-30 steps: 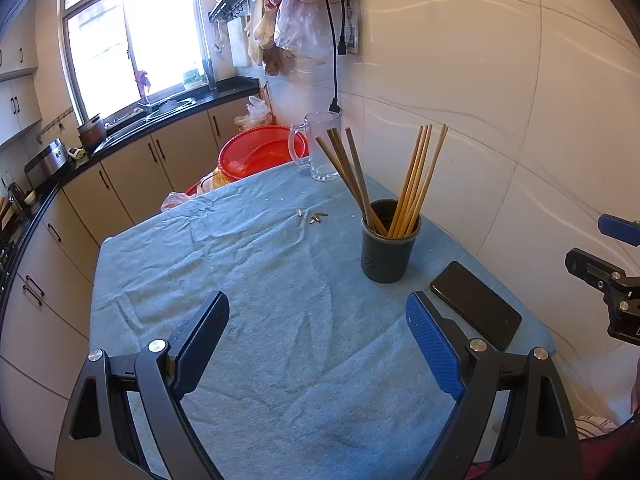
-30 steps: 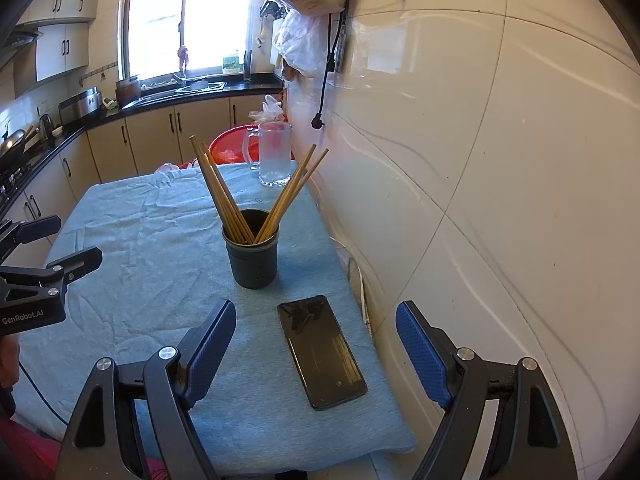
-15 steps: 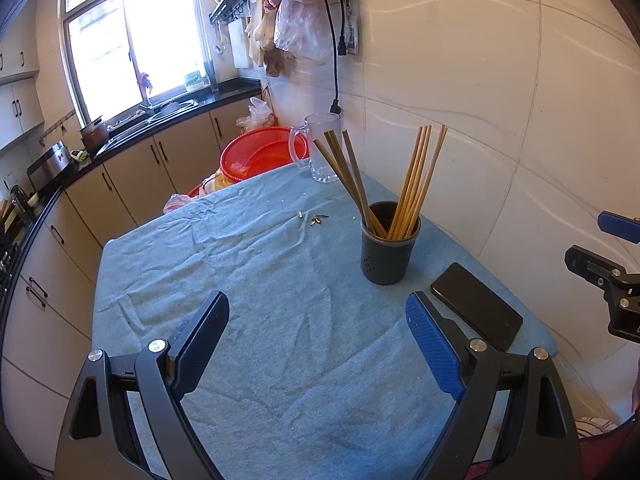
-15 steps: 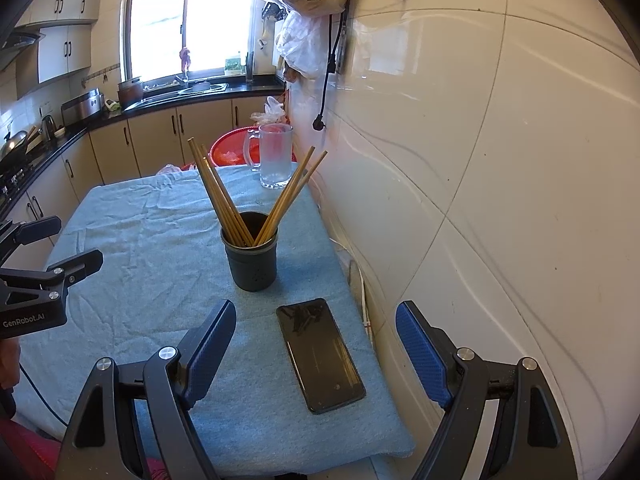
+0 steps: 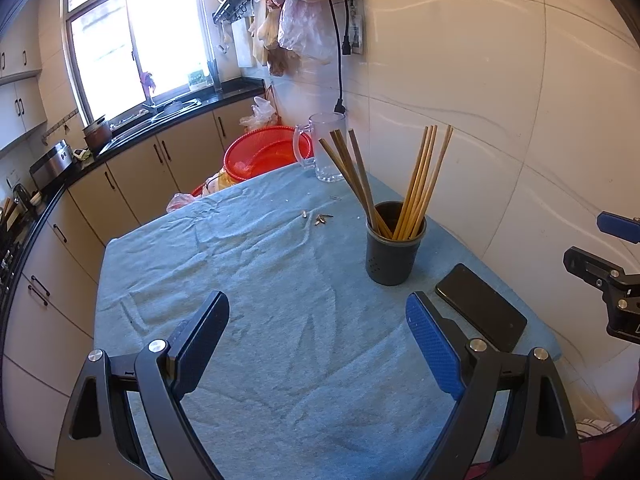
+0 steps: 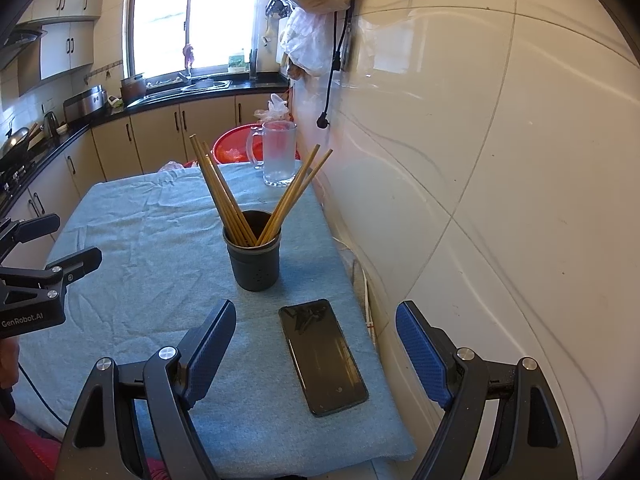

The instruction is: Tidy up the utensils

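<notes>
A dark grey holder cup (image 5: 390,254) (image 6: 254,258) stands on the blue cloth near the wall, with several wooden chopsticks (image 5: 420,184) (image 6: 224,196) fanned out of it in two bunches. My left gripper (image 5: 316,312) hovers open over the cloth in front and to the left of the cup, nothing between its blue pads. My right gripper (image 6: 316,316) hangs open just short of the cup, above a black phone (image 6: 322,354) (image 5: 480,306). Each gripper shows at the edge of the other's view.
A glass mug (image 6: 278,152) (image 5: 326,146) stands at the table's far end, with a red basket (image 5: 266,152) behind it. A few small metal bits (image 5: 318,218) lie on the cloth. The tiled wall (image 6: 480,160) runs close along the table's right side.
</notes>
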